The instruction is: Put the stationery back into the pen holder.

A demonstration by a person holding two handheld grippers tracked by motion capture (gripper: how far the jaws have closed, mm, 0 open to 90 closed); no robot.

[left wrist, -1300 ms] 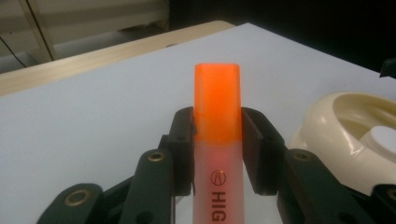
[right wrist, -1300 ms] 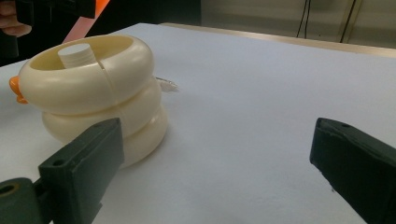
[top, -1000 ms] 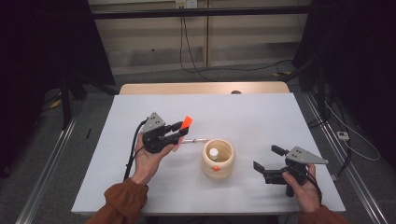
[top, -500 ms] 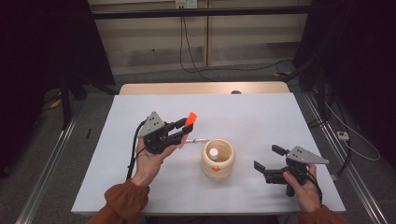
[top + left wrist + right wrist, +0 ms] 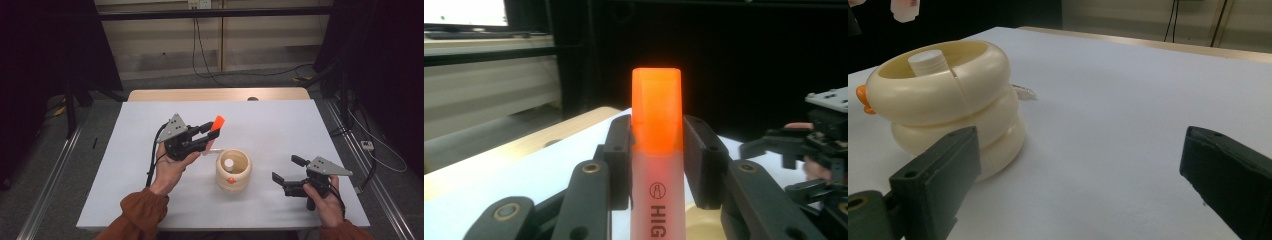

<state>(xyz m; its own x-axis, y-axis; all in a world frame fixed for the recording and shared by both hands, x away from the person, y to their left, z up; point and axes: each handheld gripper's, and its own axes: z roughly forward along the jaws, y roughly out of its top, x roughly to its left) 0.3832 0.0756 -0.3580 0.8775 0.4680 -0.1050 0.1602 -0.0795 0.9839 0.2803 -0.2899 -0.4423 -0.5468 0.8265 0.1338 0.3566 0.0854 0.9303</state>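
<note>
A highlighter (image 5: 656, 150) with an orange cap and a pale body stands between the jaws of my left gripper (image 5: 656, 165), which is shut on it just below the cap. From above, that gripper (image 5: 209, 134) hovers over the table left of centre, with the orange cap (image 5: 218, 122) pointing up and to the right. A cream ring-shaped holder (image 5: 233, 170) with a white cylinder (image 5: 228, 163) inside sits just right of it and lower. My right gripper (image 5: 286, 169) rests open near the front right, with its jaws toward the holder (image 5: 948, 100) and nothing between them.
A thin silvery item (image 5: 216, 149) lies on the white table (image 5: 280, 125) just behind the holder. A small orange knob (image 5: 230, 182) sticks out of the holder's front. Dark curtains and cables surround the table.
My left gripper has risen and shifted to the right with the highlighter, closer to the holder. The right gripper has stayed put.
</note>
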